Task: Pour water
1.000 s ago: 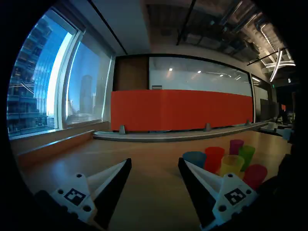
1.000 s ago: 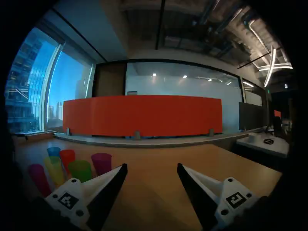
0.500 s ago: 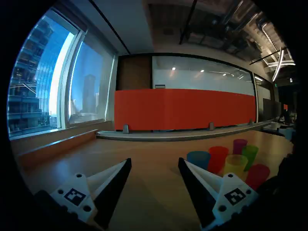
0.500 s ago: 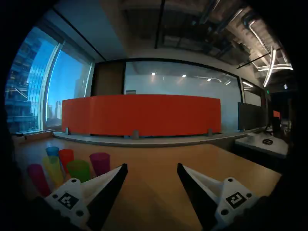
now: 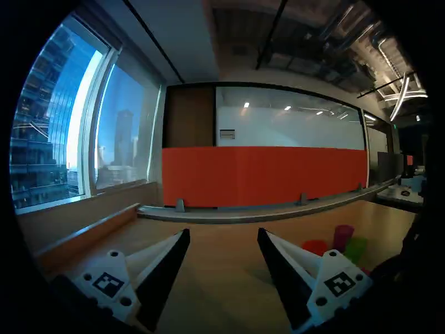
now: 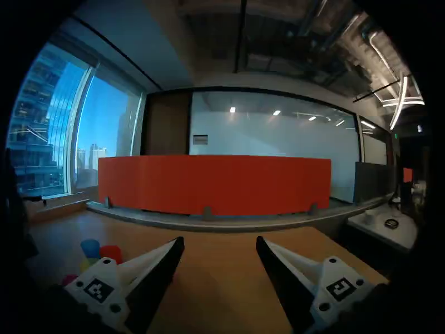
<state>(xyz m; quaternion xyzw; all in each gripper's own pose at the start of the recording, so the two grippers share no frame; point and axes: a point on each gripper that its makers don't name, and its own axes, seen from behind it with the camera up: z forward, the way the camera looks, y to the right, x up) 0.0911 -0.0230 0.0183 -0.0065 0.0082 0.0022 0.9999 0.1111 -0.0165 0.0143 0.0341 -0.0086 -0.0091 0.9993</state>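
Note:
In the left gripper view my left gripper [image 5: 222,245] stands open above a wooden table [image 5: 222,267], nothing between its fingers. Low on the right, partly hidden behind its right finger, stand a red cup [image 5: 315,246], a purple cup [image 5: 343,236] and a green cup [image 5: 356,248]. In the right gripper view my right gripper [image 6: 219,250] is open and holds nothing. A blue cup [image 6: 90,247], a red cup [image 6: 111,252] and a pink cup [image 6: 70,278] peek out low on the left beside its left finger.
An orange divider panel [image 5: 267,175] runs along the table's far edge, with a glass wall behind it. Tall windows [image 5: 61,133] line the left side. A white desk [image 6: 384,220] with small items stands to the right of the table.
Both views have tilted upward. The cups have sunk lower in each view and several are now hidden behind the fingers. Both grippers stay open.

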